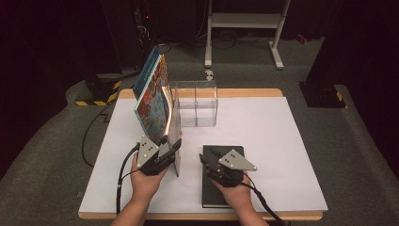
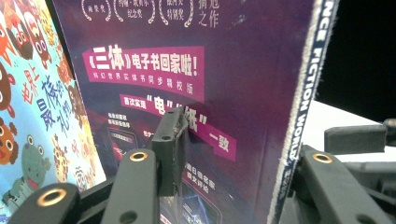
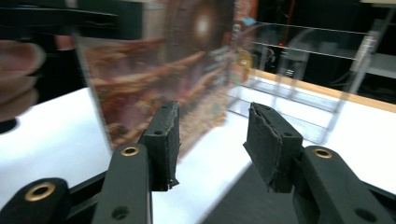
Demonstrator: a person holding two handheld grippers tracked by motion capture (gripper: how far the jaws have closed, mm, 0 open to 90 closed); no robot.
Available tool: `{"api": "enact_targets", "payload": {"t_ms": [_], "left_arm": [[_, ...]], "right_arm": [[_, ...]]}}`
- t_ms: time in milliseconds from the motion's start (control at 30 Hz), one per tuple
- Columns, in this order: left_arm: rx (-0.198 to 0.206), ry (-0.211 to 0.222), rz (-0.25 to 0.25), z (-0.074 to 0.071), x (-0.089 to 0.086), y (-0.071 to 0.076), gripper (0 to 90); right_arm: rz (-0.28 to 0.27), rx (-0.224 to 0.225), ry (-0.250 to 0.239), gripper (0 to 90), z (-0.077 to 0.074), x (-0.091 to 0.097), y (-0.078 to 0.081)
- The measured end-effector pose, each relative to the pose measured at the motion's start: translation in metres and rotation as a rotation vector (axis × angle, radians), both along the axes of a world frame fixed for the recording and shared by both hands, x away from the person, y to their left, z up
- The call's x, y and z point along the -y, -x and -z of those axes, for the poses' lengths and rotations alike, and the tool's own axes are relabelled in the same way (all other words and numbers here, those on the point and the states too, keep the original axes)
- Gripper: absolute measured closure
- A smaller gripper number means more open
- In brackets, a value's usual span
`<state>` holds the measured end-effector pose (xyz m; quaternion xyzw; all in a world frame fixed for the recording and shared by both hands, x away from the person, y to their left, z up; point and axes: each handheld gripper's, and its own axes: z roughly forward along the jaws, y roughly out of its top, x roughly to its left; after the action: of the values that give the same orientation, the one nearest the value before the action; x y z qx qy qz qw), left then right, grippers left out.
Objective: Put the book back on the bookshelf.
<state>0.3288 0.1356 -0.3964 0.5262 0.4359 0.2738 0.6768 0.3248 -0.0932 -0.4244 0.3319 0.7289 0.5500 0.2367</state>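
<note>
Judging by the layout, the left gripper (image 1: 170,147) clamps a magazine (image 2: 196,93) upright beside the books (image 1: 153,92) leaning at the clear organizer (image 1: 197,103), while the right gripper (image 1: 210,157), open and empty, hovers over the black notebook (image 1: 211,188) not yet shelved.

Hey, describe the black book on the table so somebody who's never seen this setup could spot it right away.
Start at the white table and find the clear box near its far edge. Come toward the person's side to the right gripper; the black book lies flat under it. Unlike the colourful magazines standing upright to its left, it is plain, dark and lying down.
</note>
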Motion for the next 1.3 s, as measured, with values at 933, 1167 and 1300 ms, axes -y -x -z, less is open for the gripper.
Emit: {"api": "enact_targets", "payload": {"t_ms": [933, 1167, 1300], "left_arm": [[0.008, -0.046, -0.031, -0.002, -0.006, 0.005, 64.6], [0.003, -0.051, -0.044, -0.003, -0.012, 0.005, 69.7], [0.006, -0.055, -0.06, -0.004, -0.014, 0.006, 73.8]], "right_arm": [[0.242, -0.019, 0.097, 48.3, 0.031, 0.102, -0.009], [0.269, -0.057, 0.078, 48.2, 0.041, 0.114, -0.008], [0.271, -0.064, 0.076, 48.3, 0.043, 0.114, -0.008]]}}
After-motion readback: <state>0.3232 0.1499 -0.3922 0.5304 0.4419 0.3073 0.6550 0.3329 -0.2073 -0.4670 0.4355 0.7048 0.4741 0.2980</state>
